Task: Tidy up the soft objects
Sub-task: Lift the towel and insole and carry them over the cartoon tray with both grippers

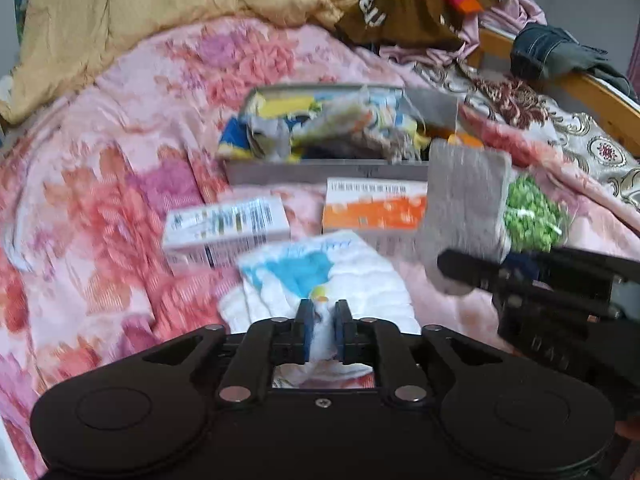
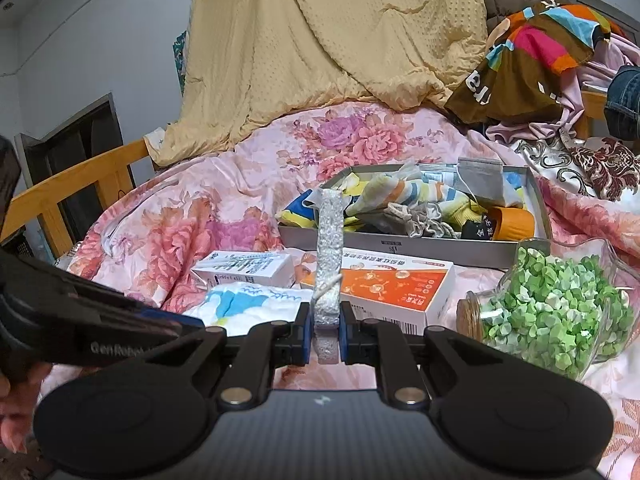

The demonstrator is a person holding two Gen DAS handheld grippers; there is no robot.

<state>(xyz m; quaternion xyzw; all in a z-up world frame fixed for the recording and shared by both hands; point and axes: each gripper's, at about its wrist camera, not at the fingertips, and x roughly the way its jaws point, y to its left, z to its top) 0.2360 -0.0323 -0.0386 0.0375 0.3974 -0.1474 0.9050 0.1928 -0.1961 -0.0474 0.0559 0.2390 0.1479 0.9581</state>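
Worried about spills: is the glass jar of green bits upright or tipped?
Tipped: the glass jar of green bits lies sideways, cork stopper in.

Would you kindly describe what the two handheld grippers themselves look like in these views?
Both are alike: the left gripper and right gripper have matte black bodies with two round discs, angled black linkage bars on silver pivot pins, and blue pads lining the jaws. White "GenRobot" lettering shows on the left one's side. No cables or sleeves are visible.

Left claw [image 1: 324, 330] angled down, jaws slightly parted; right claw [image 2: 325, 332] clamped shut, pointing forward.
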